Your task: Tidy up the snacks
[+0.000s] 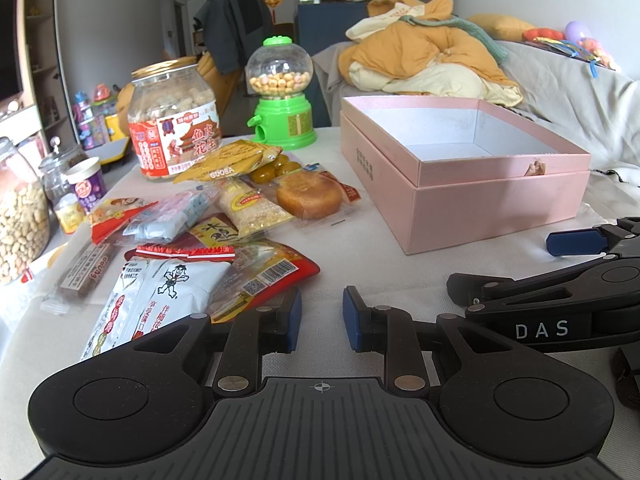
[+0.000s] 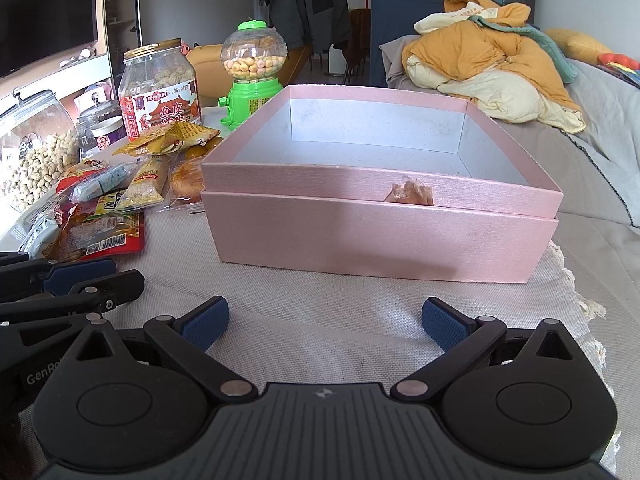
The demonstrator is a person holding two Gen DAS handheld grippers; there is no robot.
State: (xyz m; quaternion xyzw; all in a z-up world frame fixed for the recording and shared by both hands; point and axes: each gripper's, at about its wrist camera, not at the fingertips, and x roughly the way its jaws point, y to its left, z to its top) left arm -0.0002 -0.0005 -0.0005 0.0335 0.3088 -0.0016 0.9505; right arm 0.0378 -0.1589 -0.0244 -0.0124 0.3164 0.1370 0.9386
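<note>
A pile of snack packets lies on the cloth-covered table: a white and red bag (image 1: 160,300), a red packet (image 1: 260,272), a round cake in clear wrap (image 1: 310,196) and a yellow GUOBA packet (image 1: 232,160). An open, empty pink box (image 1: 460,176) stands to their right and fills the right wrist view (image 2: 376,208). My left gripper (image 1: 322,320) is open and empty, low over the table just right of the white bag. My right gripper (image 2: 324,320) is open wide and empty, in front of the box. The packets (image 2: 104,216) lie left of the box.
A peanut jar with a red label (image 1: 172,120), a green gumball machine (image 1: 280,92), a glass jar of peanuts (image 1: 20,228) and a purple cup (image 1: 86,188) stand at the back left. A sofa with heaped orange bedding (image 1: 424,52) lies behind the box.
</note>
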